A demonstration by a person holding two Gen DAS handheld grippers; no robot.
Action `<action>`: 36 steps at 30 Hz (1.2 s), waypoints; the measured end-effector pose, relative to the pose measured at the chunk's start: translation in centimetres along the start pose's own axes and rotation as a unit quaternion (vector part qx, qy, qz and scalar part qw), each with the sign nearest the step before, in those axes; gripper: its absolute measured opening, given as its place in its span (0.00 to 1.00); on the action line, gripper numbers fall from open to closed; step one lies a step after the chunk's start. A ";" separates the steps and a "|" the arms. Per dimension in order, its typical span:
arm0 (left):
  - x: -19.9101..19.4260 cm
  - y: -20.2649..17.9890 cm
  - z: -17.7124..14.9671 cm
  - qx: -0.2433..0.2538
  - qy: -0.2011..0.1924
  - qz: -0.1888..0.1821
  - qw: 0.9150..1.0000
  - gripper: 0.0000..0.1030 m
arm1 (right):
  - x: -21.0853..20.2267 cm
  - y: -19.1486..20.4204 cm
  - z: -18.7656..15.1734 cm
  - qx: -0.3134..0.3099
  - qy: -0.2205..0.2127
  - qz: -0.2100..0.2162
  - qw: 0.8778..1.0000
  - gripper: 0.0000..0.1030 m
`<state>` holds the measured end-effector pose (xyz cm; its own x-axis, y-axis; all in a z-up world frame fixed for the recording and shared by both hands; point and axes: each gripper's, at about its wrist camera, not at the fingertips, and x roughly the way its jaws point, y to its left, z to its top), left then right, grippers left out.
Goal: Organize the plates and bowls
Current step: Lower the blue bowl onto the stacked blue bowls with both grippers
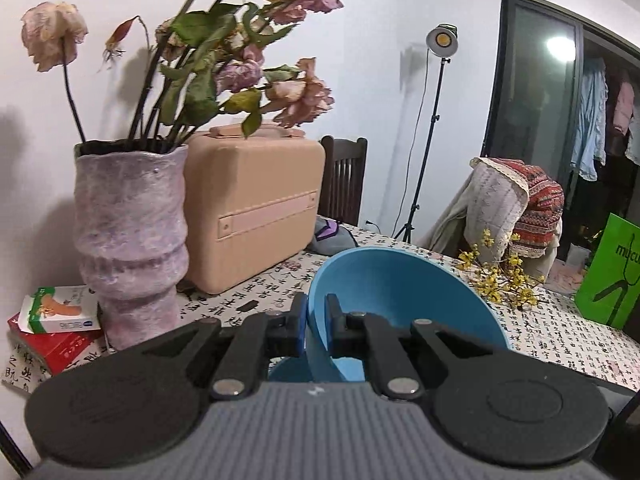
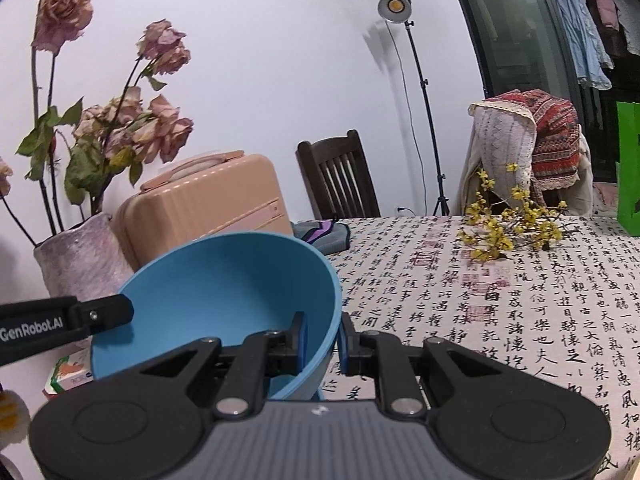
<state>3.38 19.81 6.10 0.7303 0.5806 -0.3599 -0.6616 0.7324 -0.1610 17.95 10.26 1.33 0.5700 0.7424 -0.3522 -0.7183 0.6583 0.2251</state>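
Both claws pinch one blue bowl [image 2: 224, 292] by opposite rims, left claw [image 1: 316, 322], marked "GenRobot.AI", facing right claw [image 2: 322, 344], above the calligraphy-printed tabletop [image 2: 520, 300].

Blue bowl [image 2: 224, 292], plain, matte, empty inside. Held tilted above the patterned tablecloth [image 2: 500, 300], rim pinched on two opposite sides, mouth turned up and partly sideways. A second blue piece is glimpsed just beneath it; can't be identified.

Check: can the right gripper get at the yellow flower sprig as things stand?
Probably not yet. The right gripper is shut on the rim of the blue bowl, which the left gripper also clamps. The tablecloth toward the yellow flower sprig looks bare, so only the bowl ties it up.
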 end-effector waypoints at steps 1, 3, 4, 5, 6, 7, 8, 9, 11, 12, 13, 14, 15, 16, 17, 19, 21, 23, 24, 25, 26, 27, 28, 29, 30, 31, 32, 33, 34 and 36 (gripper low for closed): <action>0.0 0.2 0.0 -0.001 0.000 0.001 1.000 0.09 | 0.0 0.2 -0.1 -0.002 0.000 0.001 1.000 0.15; -0.1 0.5 -0.1 -0.003 0.001 0.004 1.000 0.09 | 0.1 0.5 -0.1 -0.005 0.001 0.003 1.000 0.15; -0.1 0.7 -0.1 -0.004 0.001 0.005 1.000 0.09 | 0.1 0.6 -0.2 -0.006 0.001 0.004 1.000 0.15; -0.1 0.9 -0.1 -0.005 0.001 0.006 1.000 0.09 | 0.2 0.8 -0.2 -0.007 0.002 0.005 1.000 0.15; -0.2 1.0 -0.2 -0.006 0.002 0.006 1.000 0.09 | 0.2 0.9 -0.3 -0.008 0.002 0.007 1.000 0.15; -0.2 1.2 -0.2 -0.007 0.002 0.007 1.000 0.09 | 0.3 1.0 -0.3 -0.008 0.003 0.008 1.000 0.15; -0.2 1.3 -0.2 -0.007 0.002 0.008 1.000 0.09 | 0.3 1.1 -0.3 -0.009 0.004 0.009 1.000 0.15; -0.3 1.4 -0.2 -0.008 0.002 0.009 1.000 0.09 | 0.3 1.3 -0.4 -0.010 0.004 0.010 1.000 0.15; -0.3 1.6 -0.3 -0.008 0.002 0.010 1.000 0.09 | 0.3 1.4 -0.5 -0.011 0.004 0.011 1.000 0.15; -0.3 1.6 -0.3 -0.008 0.002 0.010 1.000 0.09 | 0.3 1.4 -0.5 -0.012 0.005 0.011 1.000 0.15; -0.4 1.7 -0.3 -0.009 0.003 0.010 1.000 0.09 | 0.4 1.5 -0.5 -0.012 0.005 0.012 1.000 0.15; -0.4 1.7 -0.3 -0.009 0.003 0.011 1.000 0.09 | 0.4 1.6 -0.5 -0.012 0.006 0.012 1.000 0.15; -0.4 1.8 -0.3 -0.009 0.004 0.011 1.000 0.09 | 0.4 1.6 -0.6 -0.013 0.006 0.012 1.000 0.15; -0.3 1.8 -0.3 -0.010 0.005 0.011 1.000 0.09 | 0.4 1.6 -0.6 -0.013 0.006 0.012 1.000 0.15; -0.3 1.9 -0.4 -0.010 0.006 0.011 1.000 0.09 | 0.5 1.6 -0.6 -0.014 0.006 0.012 1.000 0.15; -0.2 1.9 -0.5 -0.010 0.008 0.010 1.000 0.09 | 0.5 1.6 -0.7 -0.015 0.007 0.011 1.000 0.15; -0.1 2.0 -0.6 -0.009 0.010 0.010 1.000 0.09 | 0.6 1.6 -0.7 -0.014 0.009 0.010 1.000 0.15; 0.0 2.0 -0.8 -0.008 0.012 0.010 1.000 0.09 | 0.7 1.6 -0.8 -0.015 0.011 0.009 1.000 0.15; 0.1 2.0 -0.8 -0.008 0.013 0.010 1.000 0.09 | 0.8 1.6 -0.9 -0.016 0.011 0.009 1.000 0.15; 0.1 2.0 -0.9 -0.008 0.014 0.010 1.000 0.09 | 0.8 1.6 -0.9 -0.016 0.012 0.008 1.000 0.15; 0.2 2.1 -1.0 -0.008 0.015 0.010 1.000 0.09 | 0.8 1.6 -1.0 -0.017 0.013 0.008 1.000 0.15; 0.2 2.1 -1.1 -0.008 0.016 0.010 1.000 0.09 | 0.9 1.6 -1.1 -0.017 0.013 0.007 1.000 0.15; 0.2 2.1 -1.1 -0.008 0.017 0.010 1.000 0.09 | 0.9 1.5 -1.2 -0.017 0.014 0.007 1.000 0.15; 0.3 2.1 -1.2 -0.007 0.018 0.010 1.000 0.09 | 0.9 1.5 -1.3 -0.017 0.015 0.007 1.000 0.15; 0.3 2.1 -1.3 -0.006 0.019 0.009 1.000 0.09 | 1.0 1.5 -1.4 -0.018 0.016 0.006 1.000 0.15; 0.4 2.1 -1.4 -0.005 0.020 0.010 1.000 0.09 | 1.0 1.4 -1.5 -0.019 0.017 0.005 1.000 0.15; 0.4 2.0 -1.4 -0.004 0.021 0.010 1.000 0.09 | 1.0 1.4 -1.7 -0.019 0.018 0.005 1.000 0.15; 0.5 2.0 -1.5 -0.003 0.022 0.010 1.000 0.09 | 1.1 1.4 -1.8 -0.019 0.020 0.004 1.000 0.15; 0.5 2.0 -1.6 -0.002 0.023 0.011 1.000 0.09 | 1.1 1.4 -1.9 -0.020 0.021 0.004 1.000 0.15; 0.6 1.9 -1.8 0.002 0.024 0.012 1.000 0.09 | 1.2 1.4 -2.2 -0.020 0.023 0.003 1.000 0.15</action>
<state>2.22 20.93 3.89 0.7044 0.5809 -0.4079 -0.6788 0.7192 -0.1481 16.80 11.81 -0.75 0.5466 0.7394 -0.3931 -0.7382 0.6471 0.1905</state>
